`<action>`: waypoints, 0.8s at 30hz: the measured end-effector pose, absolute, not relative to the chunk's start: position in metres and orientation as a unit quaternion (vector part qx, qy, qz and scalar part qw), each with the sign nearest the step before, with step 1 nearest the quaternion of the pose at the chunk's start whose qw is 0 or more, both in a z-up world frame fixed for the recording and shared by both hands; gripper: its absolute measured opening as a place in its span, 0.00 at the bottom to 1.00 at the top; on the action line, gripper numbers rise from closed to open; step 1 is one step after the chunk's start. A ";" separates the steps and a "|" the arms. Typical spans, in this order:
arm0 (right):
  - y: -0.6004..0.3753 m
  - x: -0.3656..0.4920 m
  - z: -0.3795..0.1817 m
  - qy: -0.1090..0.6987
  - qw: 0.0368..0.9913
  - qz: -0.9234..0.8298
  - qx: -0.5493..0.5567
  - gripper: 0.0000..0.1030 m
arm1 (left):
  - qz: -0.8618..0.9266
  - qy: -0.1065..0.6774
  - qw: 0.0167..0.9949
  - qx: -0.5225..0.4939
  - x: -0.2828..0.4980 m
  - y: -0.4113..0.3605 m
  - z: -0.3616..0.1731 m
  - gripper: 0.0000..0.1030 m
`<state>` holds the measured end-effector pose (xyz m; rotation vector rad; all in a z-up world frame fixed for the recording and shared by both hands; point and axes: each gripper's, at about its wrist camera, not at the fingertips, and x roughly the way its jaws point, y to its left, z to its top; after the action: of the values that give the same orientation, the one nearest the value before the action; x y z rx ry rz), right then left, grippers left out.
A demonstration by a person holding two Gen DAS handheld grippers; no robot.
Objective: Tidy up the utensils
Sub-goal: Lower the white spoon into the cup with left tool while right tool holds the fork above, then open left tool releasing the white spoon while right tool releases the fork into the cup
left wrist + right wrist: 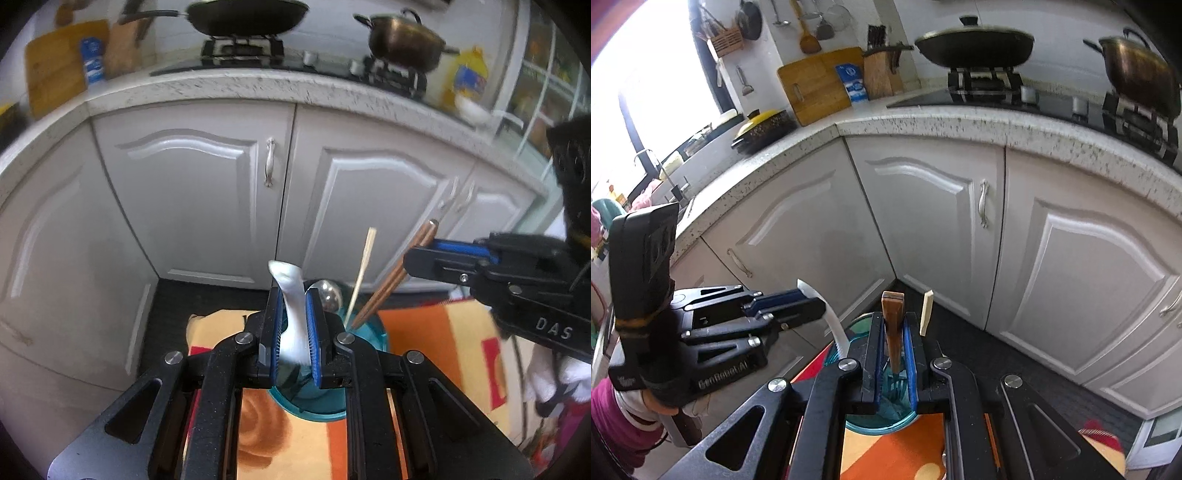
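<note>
My left gripper [294, 317] has its jaws clamped on the white spoon [291, 314], whose handle stands up between the blue pads while its lower end dips into the teal cup [314, 402]. My right gripper [894, 350] is closed on the brown wooden chopsticks [893, 325], their tips down inside the same cup beside a fork [896, 386]. A pale chopstick [364, 269] and a metal spoon [328, 293] already lean in the cup, which sits on the orange patterned tabletop [424, 332].
</note>
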<state>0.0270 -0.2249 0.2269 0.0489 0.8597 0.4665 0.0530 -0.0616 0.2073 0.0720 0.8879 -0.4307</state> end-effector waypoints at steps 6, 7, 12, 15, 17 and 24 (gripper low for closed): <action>-0.222 0.034 0.212 0.424 0.877 0.222 0.031 0.09 | -0.202 0.443 0.873 0.005 0.068 -0.059 0.190 0.11; -0.224 0.035 0.211 0.424 0.876 0.226 0.041 0.09 | -0.205 0.442 0.873 0.003 0.066 -0.058 0.190 0.11; -0.238 0.033 0.214 0.419 0.878 0.222 0.062 0.36 | -0.211 0.440 0.873 -0.006 0.058 -0.054 0.193 0.14; -0.243 0.029 0.215 0.416 0.879 0.222 0.068 0.36 | -0.209 0.438 0.874 -0.012 0.053 -0.052 0.195 0.21; -0.244 0.024 0.214 0.417 0.879 0.220 0.070 0.36 | -0.206 0.440 0.874 -0.019 0.050 -0.049 0.196 0.21; -0.250 -0.001 0.209 0.424 0.876 0.220 0.066 0.37 | -0.204 0.435 0.877 -0.021 0.030 -0.048 0.200 0.31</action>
<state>-0.0007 -0.2504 0.2092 0.1383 0.8848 0.4596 0.0300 -0.0483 0.1998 -0.0430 0.9073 -0.4266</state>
